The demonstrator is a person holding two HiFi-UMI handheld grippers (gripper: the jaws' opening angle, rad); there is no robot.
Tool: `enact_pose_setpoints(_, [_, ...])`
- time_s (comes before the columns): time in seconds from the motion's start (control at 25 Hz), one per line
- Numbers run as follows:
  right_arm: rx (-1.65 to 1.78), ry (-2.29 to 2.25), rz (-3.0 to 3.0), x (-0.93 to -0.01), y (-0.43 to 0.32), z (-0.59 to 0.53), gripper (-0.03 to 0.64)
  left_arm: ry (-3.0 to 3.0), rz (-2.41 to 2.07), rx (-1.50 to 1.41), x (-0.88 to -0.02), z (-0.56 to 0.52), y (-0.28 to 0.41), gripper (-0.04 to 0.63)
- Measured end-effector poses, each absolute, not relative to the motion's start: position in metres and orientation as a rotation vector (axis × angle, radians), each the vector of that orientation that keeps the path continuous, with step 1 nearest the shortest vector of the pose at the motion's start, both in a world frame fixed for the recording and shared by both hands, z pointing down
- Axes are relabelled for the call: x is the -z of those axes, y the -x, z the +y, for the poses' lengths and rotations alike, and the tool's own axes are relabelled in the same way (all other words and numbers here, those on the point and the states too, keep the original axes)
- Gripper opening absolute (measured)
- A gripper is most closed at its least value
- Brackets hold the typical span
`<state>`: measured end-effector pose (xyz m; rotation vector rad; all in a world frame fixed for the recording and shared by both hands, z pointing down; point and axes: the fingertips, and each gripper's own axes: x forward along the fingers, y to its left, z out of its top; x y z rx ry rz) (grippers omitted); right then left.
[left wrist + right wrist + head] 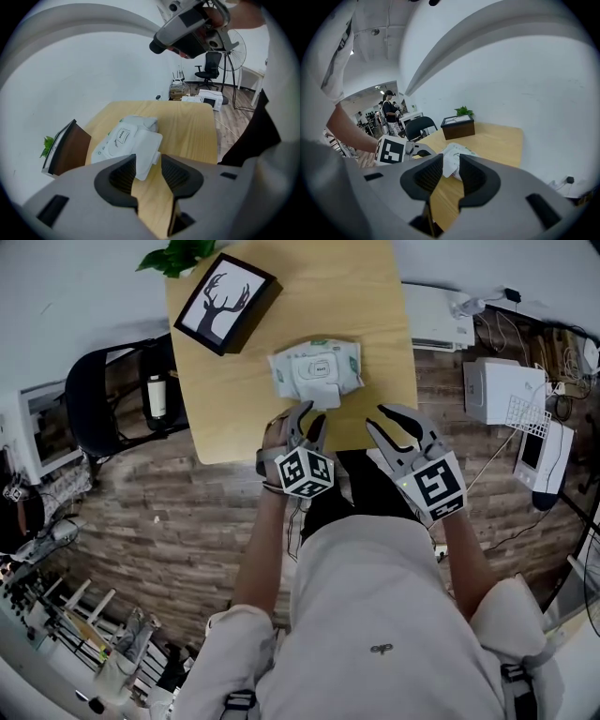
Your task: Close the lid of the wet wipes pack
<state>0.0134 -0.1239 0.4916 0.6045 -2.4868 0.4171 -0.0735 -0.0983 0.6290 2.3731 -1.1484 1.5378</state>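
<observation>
- I am looking at the white, soft wet wipes pack (316, 368) lying in the middle of the light wooden table (375, 296).
- Its white plastic lid (147, 152) is standing open, flipped toward the near edge of the table.
- I am holding the left gripper (309, 420) just beside that open lid, pointing down at it.
- In the left gripper view its jaws are standing apart. The lid's corner is showing in the gap, but the pads are not pressing on it.
- I am holding the right gripper (386, 420) near the table's edge, a little to the right of the pack.
- Its jaws are apart too, with nothing between them.
- A black picture frame with a deer drawing (225, 301) is sitting behind the pack, beside a green leafy plant (178, 254).
</observation>
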Motion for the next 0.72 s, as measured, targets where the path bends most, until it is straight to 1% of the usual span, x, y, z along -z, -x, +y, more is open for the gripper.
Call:
enact_pose_setpoints(0.36, [-0.443, -0.573, -2.505, -0.496, -0.018, -0.128, 0.106, -2.329, -1.159, -1.617, -0.630, -0.103, 0.074, 0.153])
enact_pose_setpoints(0.72, [-0.438, -0.567, -2.508, -0.494, -0.016, -0.120, 0.106, -2.362, -1.205, -1.595, -0.614, -0.104, 0.076, 0.160])
